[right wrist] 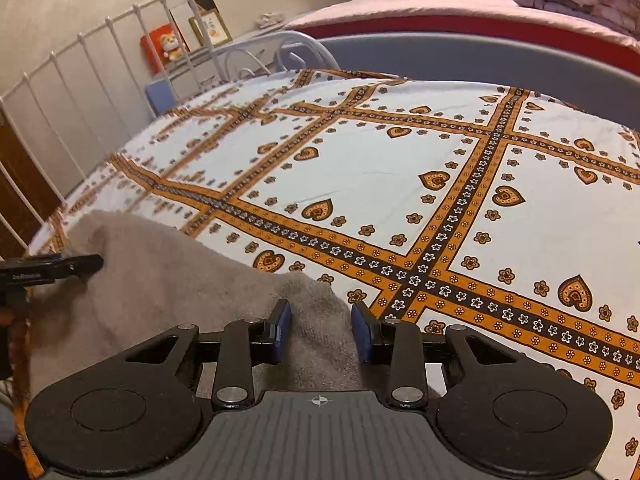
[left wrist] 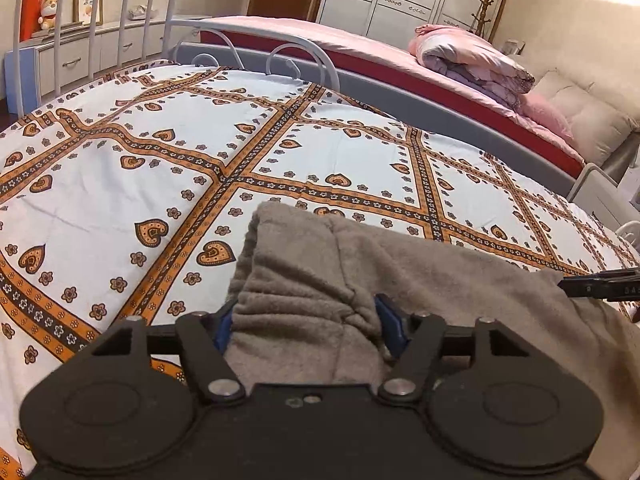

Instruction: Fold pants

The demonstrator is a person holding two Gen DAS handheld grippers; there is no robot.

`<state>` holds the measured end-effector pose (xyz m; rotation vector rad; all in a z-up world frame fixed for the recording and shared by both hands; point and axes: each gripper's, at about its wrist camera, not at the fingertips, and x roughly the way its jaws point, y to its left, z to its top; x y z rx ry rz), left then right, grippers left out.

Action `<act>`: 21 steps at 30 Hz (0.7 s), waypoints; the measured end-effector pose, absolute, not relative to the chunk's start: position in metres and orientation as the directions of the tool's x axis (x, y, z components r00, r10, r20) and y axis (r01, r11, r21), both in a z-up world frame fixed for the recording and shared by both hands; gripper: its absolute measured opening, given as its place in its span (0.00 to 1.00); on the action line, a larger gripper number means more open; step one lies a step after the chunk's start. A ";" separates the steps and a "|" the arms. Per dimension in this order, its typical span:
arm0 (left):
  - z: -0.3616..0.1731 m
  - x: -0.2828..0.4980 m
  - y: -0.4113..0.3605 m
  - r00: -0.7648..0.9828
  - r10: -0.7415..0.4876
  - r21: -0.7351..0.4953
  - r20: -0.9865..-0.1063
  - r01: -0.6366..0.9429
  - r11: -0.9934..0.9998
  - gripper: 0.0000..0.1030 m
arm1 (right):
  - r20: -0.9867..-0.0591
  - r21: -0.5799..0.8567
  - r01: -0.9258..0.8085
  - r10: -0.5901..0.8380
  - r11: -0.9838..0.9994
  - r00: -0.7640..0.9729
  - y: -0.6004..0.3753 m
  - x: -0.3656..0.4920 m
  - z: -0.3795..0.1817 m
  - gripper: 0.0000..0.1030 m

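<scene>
1. Pants (left wrist: 420,276), grey and fleecy, lie on the patterned bed sheet (left wrist: 120,184).
2. Left gripper (left wrist: 306,322): jaws spread, with bunched pants fabric between them.
3. Right gripper (right wrist: 320,330): jaws released, pants edge lying between them.

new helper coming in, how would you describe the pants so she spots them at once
Look at the bed with the white heart-and-flower bedsheet. At its near edge lie the pants, a fuzzy grey-brown fleece heap and the only plain, unpatterned fabric there.
</scene>
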<state>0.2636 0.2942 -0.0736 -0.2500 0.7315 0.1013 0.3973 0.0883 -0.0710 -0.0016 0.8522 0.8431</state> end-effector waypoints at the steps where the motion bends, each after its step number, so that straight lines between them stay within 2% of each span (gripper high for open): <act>1: -0.074 0.263 0.294 0.744 0.005 -0.188 -0.668 -0.176 0.966 0.55 | -0.670 0.311 -0.653 0.646 0.691 0.366 0.090 0.397 -0.071 0.35; 2: -0.073 0.262 0.293 0.747 0.005 -0.187 -0.665 -0.173 0.967 0.53 | -0.678 0.308 -0.649 0.639 0.695 0.363 0.091 0.397 -0.071 0.35; 3: -0.072 0.261 0.293 0.752 0.007 -0.186 -0.659 -0.171 0.968 0.50 | -0.680 0.292 -0.654 0.633 0.697 0.370 0.093 0.396 -0.070 0.28; 5: -0.066 0.257 0.293 0.775 0.008 -0.195 -0.632 -0.170 0.966 0.44 | -0.682 0.247 -0.670 0.617 0.700 0.393 0.095 0.391 -0.065 0.06; 7: -0.059 0.250 0.293 0.797 0.017 -0.186 -0.604 -0.161 0.969 0.39 | -0.658 0.196 -0.670 0.602 0.716 0.452 0.096 0.384 -0.052 0.05; 10: -0.062 0.249 0.287 0.791 0.053 -0.114 -0.609 -0.153 0.982 0.39 | -0.628 0.132 -0.666 0.582 0.734 0.517 0.095 0.377 -0.043 0.05; 11: -0.065 0.251 0.287 0.785 0.059 -0.101 -0.616 -0.154 0.983 0.40 | -0.631 0.086 -0.649 0.546 0.756 0.552 0.098 0.377 -0.046 0.01; 13: -0.073 0.254 0.292 0.772 0.051 -0.121 -0.634 -0.165 0.979 0.47 | -0.713 0.017 -0.604 0.433 0.797 0.552 0.105 0.390 -0.072 0.01; 14: -0.072 0.253 0.295 0.772 0.054 -0.137 -0.633 -0.181 0.974 0.54 | -0.731 0.058 -0.593 0.439 0.803 0.522 0.102 0.395 -0.082 0.01; 15: -0.070 0.252 0.298 0.773 0.059 -0.144 -0.632 -0.192 0.971 0.59 | -0.709 0.082 -0.590 0.463 0.803 0.532 0.096 0.394 -0.082 0.01; 21: -0.030 0.227 0.296 0.826 0.130 -0.159 -0.549 -0.256 0.954 0.53 | -0.568 0.184 -0.581 0.569 0.792 0.595 0.049 0.368 -0.043 0.01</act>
